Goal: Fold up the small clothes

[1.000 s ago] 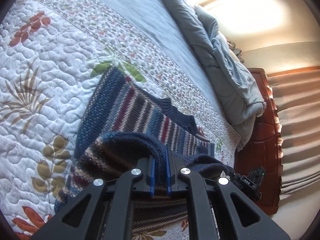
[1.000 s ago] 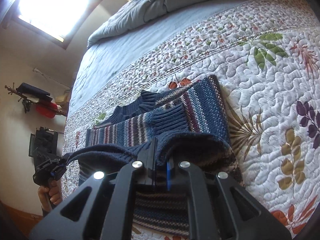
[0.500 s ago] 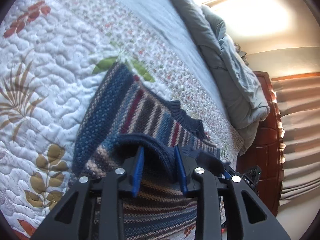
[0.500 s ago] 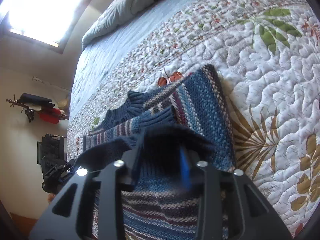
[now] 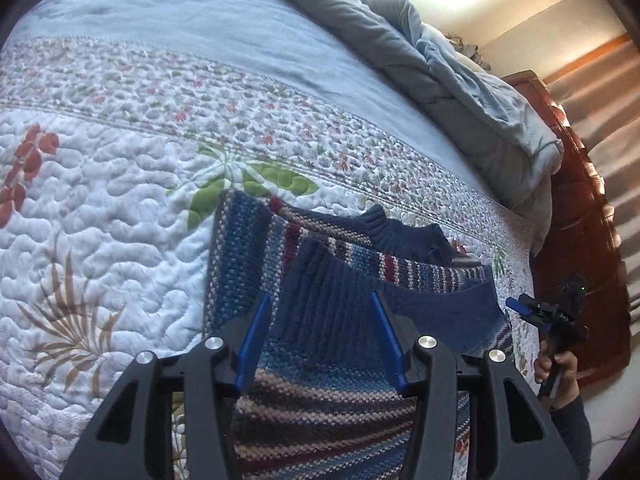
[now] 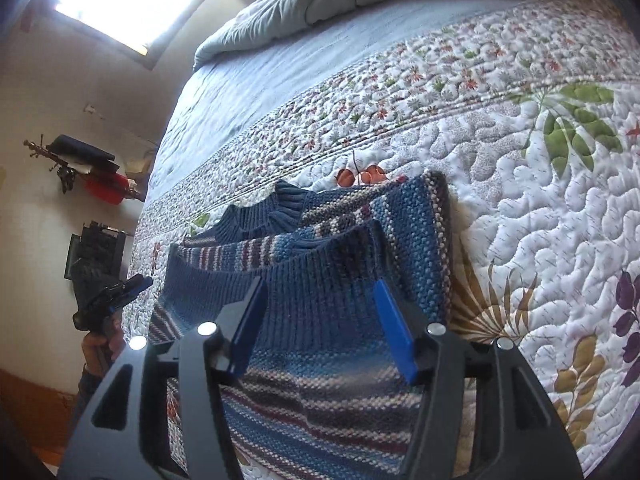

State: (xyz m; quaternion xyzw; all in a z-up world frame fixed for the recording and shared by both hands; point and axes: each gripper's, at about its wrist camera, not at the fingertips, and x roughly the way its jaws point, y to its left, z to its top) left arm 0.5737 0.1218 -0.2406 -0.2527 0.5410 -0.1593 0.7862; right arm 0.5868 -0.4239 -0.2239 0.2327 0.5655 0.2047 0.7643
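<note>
A striped blue, maroon and cream knit sweater (image 5: 320, 412) lies folded on the floral quilt (image 5: 100, 200), its navy ribbed hem (image 5: 332, 304) laid up over the chest just short of the collar (image 5: 400, 232). My left gripper (image 5: 320, 298) hovers over the hem's left part. Its jaws are opening and the blue pads stand clear of the knit between them. My right gripper (image 6: 320, 286) is over the hem (image 6: 312, 280) of the sweater (image 6: 320, 380) at the right. Its jaws are opening too, with nothing pinched. Each gripper shows at the edge of the other's view (image 5: 532, 310) (image 6: 120, 292), held in a hand (image 5: 556, 364).
A bunched grey-blue duvet (image 5: 480, 92) lies along the far side of the bed. Dark wooden furniture (image 5: 572, 240) and curtains stand past the bed's right edge. A wall shelf with a red item (image 6: 104, 188) hangs to the left of the bed under a bright window.
Both grippers were shut on the navy hem; their jaws have spread and let it go. The hem now lies flat on the sweater, and both grippers have sunk a little.
</note>
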